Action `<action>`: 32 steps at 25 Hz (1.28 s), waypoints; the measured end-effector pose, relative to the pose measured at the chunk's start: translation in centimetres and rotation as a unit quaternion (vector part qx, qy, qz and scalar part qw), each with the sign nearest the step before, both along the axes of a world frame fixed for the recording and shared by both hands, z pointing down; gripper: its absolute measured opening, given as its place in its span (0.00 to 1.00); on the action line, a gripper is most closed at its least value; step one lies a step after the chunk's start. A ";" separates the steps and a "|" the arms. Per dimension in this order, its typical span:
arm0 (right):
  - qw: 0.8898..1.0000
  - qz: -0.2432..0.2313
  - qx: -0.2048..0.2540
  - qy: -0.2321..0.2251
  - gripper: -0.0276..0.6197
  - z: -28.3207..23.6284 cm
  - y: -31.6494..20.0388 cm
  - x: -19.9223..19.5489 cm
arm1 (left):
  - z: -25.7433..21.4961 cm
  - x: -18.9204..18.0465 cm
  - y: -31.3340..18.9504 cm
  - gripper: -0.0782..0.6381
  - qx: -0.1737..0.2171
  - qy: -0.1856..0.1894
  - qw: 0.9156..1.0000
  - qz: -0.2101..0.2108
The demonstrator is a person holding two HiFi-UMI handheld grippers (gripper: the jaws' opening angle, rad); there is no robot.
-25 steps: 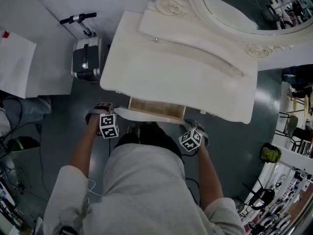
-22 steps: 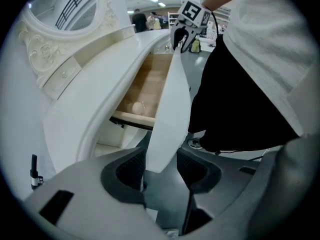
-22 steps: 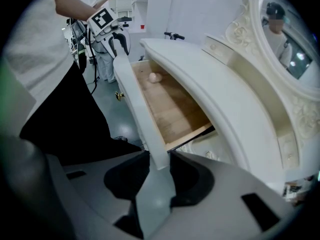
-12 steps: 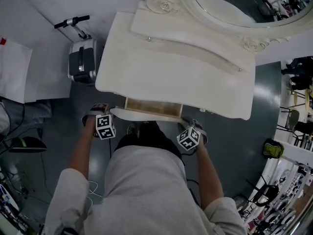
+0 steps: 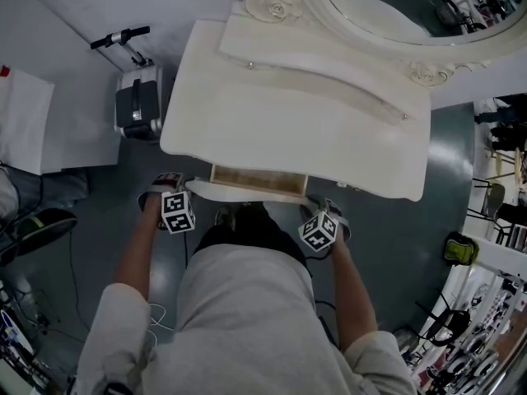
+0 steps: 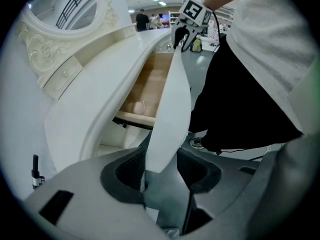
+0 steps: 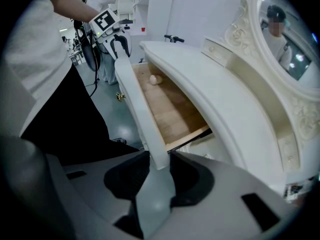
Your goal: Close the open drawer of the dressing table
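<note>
Still, l claw, r claw clamped on drawer front, unmoved

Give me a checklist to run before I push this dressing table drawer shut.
1. The drawer is open, wooden floor showing: ok.
2. The left gripper is closed on the drawer front at its left end: ok.
3. The right gripper is closed on the right end: ok.
4. A small pale object lies low on the drawer floor, below the tabletop: ok.
5. The drawer front runs parallel to the table edge in the head view: ok.
6. Back of the drawer free of obstructions: cannot tell, hidden under the tabletop.
</note>
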State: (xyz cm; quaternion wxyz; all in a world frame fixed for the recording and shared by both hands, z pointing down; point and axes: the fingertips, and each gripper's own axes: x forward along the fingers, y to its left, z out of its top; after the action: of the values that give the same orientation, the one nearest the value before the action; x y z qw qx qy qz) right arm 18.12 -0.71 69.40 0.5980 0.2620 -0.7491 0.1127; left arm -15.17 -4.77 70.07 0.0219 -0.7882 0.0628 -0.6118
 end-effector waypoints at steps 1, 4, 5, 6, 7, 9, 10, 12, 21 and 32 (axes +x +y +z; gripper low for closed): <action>1.000 0.000 0.000 0.000 0.25 0.0 -0.1 0.0 | 0.0 0.0 -0.1 0.38 0.001 0.000 1.000 0.000; 1.000 0.001 0.000 0.002 0.25 0.1 -0.3 0.0 | 0.3 -0.1 -0.3 0.38 0.003 -0.002 1.000 0.001; 1.000 0.001 -0.001 0.002 0.25 0.1 -0.3 0.1 | 0.3 -0.1 -0.4 0.38 0.003 -0.003 1.000 0.002; 1.000 0.001 -0.001 0.002 0.25 0.0 -0.3 0.1 | 0.3 -0.1 -0.4 0.38 0.002 -0.002 1.000 0.002; 1.000 0.001 -0.002 0.001 0.25 0.0 -0.3 0.1 | 0.2 0.0 -0.3 0.38 0.000 -0.002 1.000 0.002; 1.000 0.000 -0.002 0.001 0.25 -0.1 -0.4 0.1 | 0.1 0.0 -0.5 0.38 0.001 -0.002 1.000 0.002; 1.000 0.000 -0.001 0.001 0.25 0.0 -0.5 0.1 | 0.0 0.0 -0.6 0.38 0.002 -0.003 1.000 0.002; 1.000 -0.001 0.000 0.000 0.25 0.1 -0.7 0.1 | 0.1 0.0 -0.7 0.38 -0.001 -0.001 1.000 0.000; 1.000 -0.003 0.001 -0.001 0.25 0.1 -1.1 0.2 | 0.1 0.2 -1.1 0.38 -0.003 -0.002 1.000 -0.004; 1.000 -0.004 0.000 0.000 0.25 0.0 -1.7 0.3 | 0.4 0.1 -1.6 0.38 -0.004 -0.008 1.000 -0.003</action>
State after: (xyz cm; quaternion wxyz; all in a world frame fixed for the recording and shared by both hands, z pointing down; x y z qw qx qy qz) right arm 18.37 -2.40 69.43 0.5987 0.2592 -0.7498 0.1105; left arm -15.09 -6.39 70.43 0.0177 -0.7831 0.0624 -0.6185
